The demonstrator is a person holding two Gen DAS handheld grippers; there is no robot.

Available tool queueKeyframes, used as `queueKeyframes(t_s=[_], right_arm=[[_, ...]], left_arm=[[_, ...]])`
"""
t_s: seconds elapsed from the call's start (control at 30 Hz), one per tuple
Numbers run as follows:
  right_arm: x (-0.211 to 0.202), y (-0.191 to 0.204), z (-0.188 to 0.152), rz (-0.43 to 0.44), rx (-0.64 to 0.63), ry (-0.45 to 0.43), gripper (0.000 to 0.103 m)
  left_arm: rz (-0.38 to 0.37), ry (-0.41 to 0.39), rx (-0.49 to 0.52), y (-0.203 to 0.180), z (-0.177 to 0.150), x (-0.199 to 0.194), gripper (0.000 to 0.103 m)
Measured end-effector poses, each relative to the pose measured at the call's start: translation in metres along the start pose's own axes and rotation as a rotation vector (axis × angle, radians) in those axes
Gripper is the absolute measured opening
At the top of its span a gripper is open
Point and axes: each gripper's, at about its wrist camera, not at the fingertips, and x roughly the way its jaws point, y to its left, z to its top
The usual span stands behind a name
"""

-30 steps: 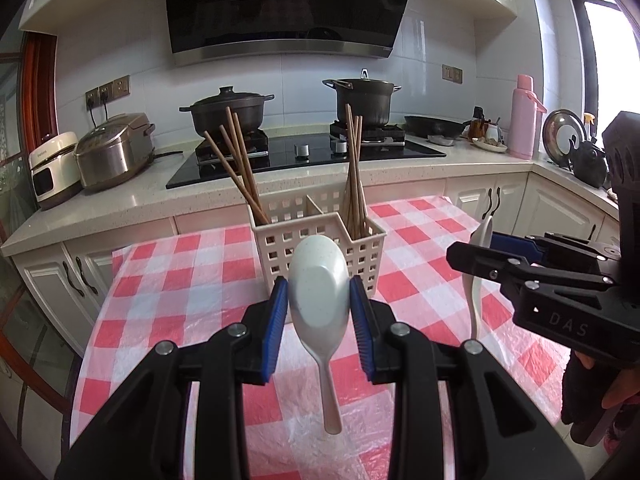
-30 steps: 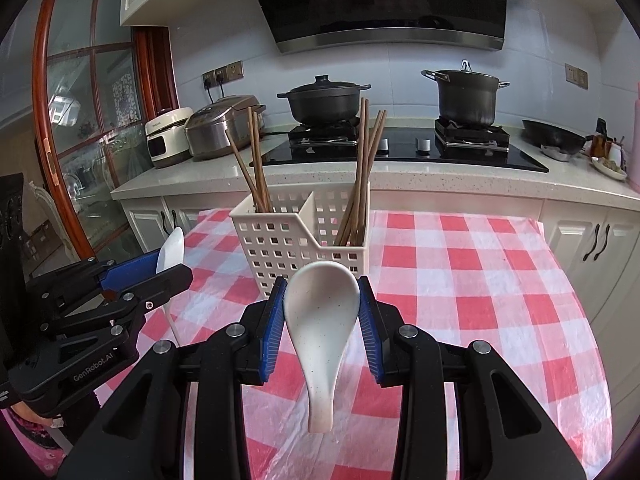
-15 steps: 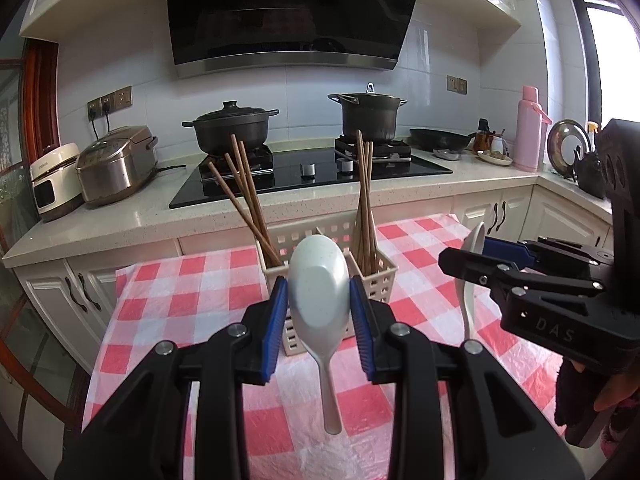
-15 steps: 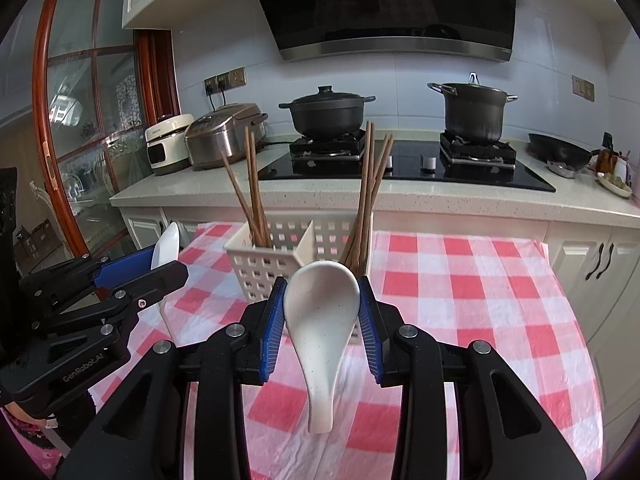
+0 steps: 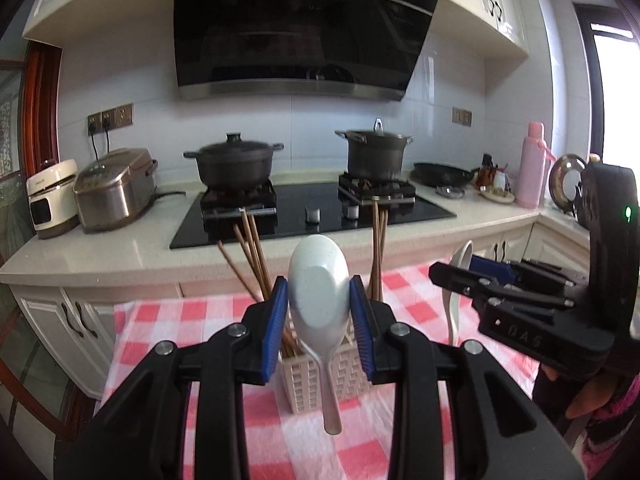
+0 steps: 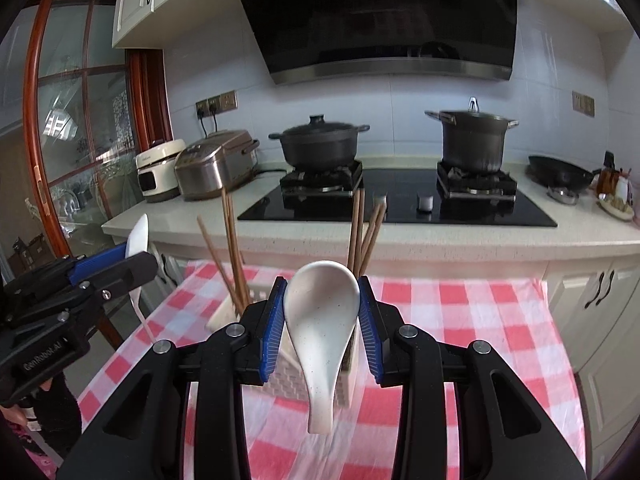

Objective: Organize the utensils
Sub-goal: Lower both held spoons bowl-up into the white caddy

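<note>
My left gripper (image 5: pixel 319 322) is shut on a pale grey-white spoon (image 5: pixel 318 300), bowl up and handle hanging down. My right gripper (image 6: pixel 321 322) is shut on a white ceramic spoon (image 6: pixel 320 320), held the same way. Both hang above a white slotted utensil basket (image 5: pixel 342 376) on the red-checked tablecloth (image 5: pixel 160 320); the basket also shows in the right wrist view (image 6: pixel 288 380). Brown chopsticks (image 5: pixel 250 256) stand in its left and right compartments. The right gripper with its spoon shows at the right of the left wrist view (image 5: pixel 460 276); the left gripper shows at the left of the right wrist view (image 6: pixel 136 252).
Behind the table runs a counter with a black hob (image 5: pixel 312 216), two dark pots (image 5: pixel 236 164), a rice cooker (image 5: pixel 116 188), a white appliance (image 5: pixel 52 196), a pan (image 5: pixel 444 172) and a pink flask (image 5: pixel 532 164). White cabinets (image 6: pixel 600 300) stand below.
Both grippers have risen with their spoons. The basket and chopsticks now sit lower in both views, and more of the hood and wall shows.
</note>
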Motion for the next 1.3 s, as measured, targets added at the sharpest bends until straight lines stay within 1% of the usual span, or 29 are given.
queueKeyframes(t_s=[0.13, 0.2, 0.27, 0.5, 0.63, 0.73, 0.93, 1.3], right_arm=[[0.012, 0.000, 0.012, -0.008, 0.008, -0.033, 0.034], [0.020, 0.001, 0.016, -0.013, 0.012, -0.043, 0.034], [0.027, 0.002, 0.017, -0.016, 0.016, -0.047, 0.034], [0.048, 0.002, 0.019, -0.037, 0.026, -0.081, 0.034], [0.055, 0.000, 0.016, -0.045, 0.039, -0.117, 0.034], [0.058, -0.001, 0.012, -0.052, 0.046, -0.143, 0.034], [0.059, 0.000, 0.000, -0.060, 0.046, -0.186, 0.034], [0.071, 0.001, -0.018, -0.070, 0.037, -0.159, 0.034]], left_arm=[[0.032, -0.038, -0.005, 0.001, 0.021, 0.008, 0.031], [0.062, -0.060, -0.005, 0.003, 0.030, 0.015, 0.031], [0.068, -0.066, -0.019, 0.005, 0.037, 0.022, 0.031], [0.116, -0.080, -0.057, 0.013, 0.047, 0.051, 0.031], [0.135, -0.079, -0.081, 0.018, 0.043, 0.065, 0.031], [0.153, -0.075, -0.071, 0.015, 0.036, 0.077, 0.031], [0.167, -0.067, -0.074, 0.014, 0.022, 0.091, 0.031], [0.188, -0.046, -0.071, 0.011, 0.003, 0.102, 0.031]])
